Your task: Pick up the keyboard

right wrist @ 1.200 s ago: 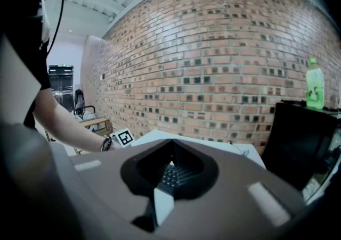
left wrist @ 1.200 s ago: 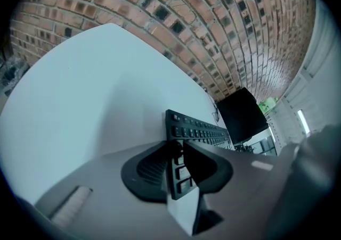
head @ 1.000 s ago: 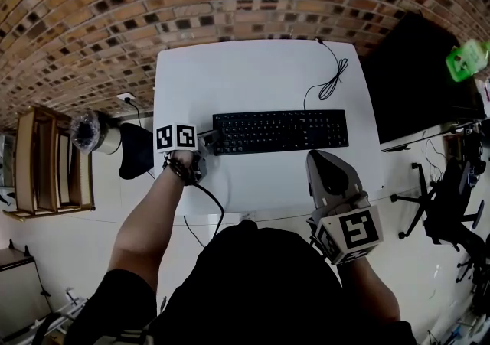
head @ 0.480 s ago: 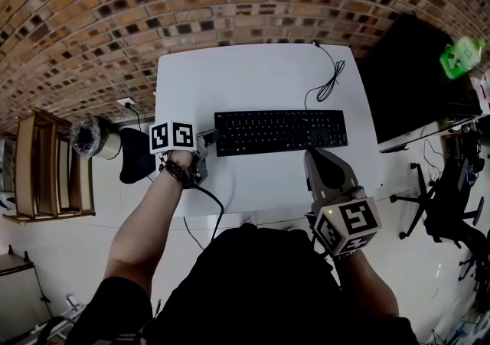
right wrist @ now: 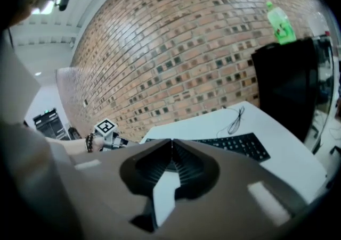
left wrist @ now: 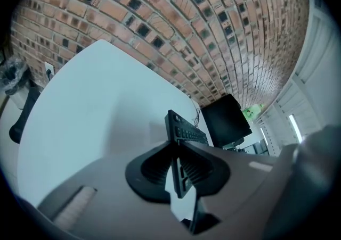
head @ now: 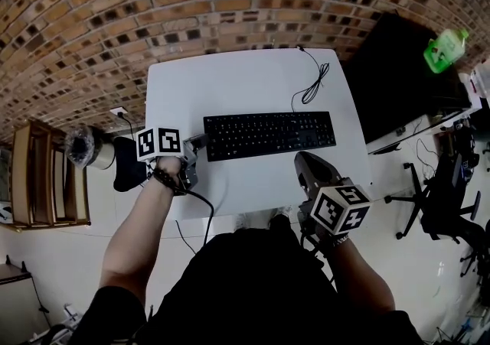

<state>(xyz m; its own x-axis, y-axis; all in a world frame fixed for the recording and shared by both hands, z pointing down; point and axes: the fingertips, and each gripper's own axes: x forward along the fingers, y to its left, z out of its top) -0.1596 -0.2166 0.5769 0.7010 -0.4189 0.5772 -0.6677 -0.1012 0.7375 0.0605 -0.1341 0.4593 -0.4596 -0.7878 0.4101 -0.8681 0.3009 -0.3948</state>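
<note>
A black keyboard point(head: 268, 135) lies across the white table point(head: 230, 76), and its coiled cable point(head: 310, 87) runs toward the far edge. My left gripper point(head: 200, 141) is at the keyboard's left end. In the left gripper view the thin edge of the keyboard point(left wrist: 184, 130) stands between the jaws of the left gripper point(left wrist: 176, 146). Those jaws are closing and the pads press on it. My right gripper point(head: 302, 160) hovers over the table's near right corner, shut and empty, just short of the keyboard point(right wrist: 234, 144). In its own view the right gripper point(right wrist: 171, 140) shows its jaws meeting.
A black monitor point(head: 398, 76) stands right of the table with a green bottle point(head: 444, 49) beyond it. A brick wall runs along the far side. On the floor at the left are a wooden shelf point(head: 31, 175) and a dark object point(head: 126, 171).
The left jaws have come in around the keyboard's left end and that hand has risen a little. The right gripper has rolled and sunk toward the table's near edge.
</note>
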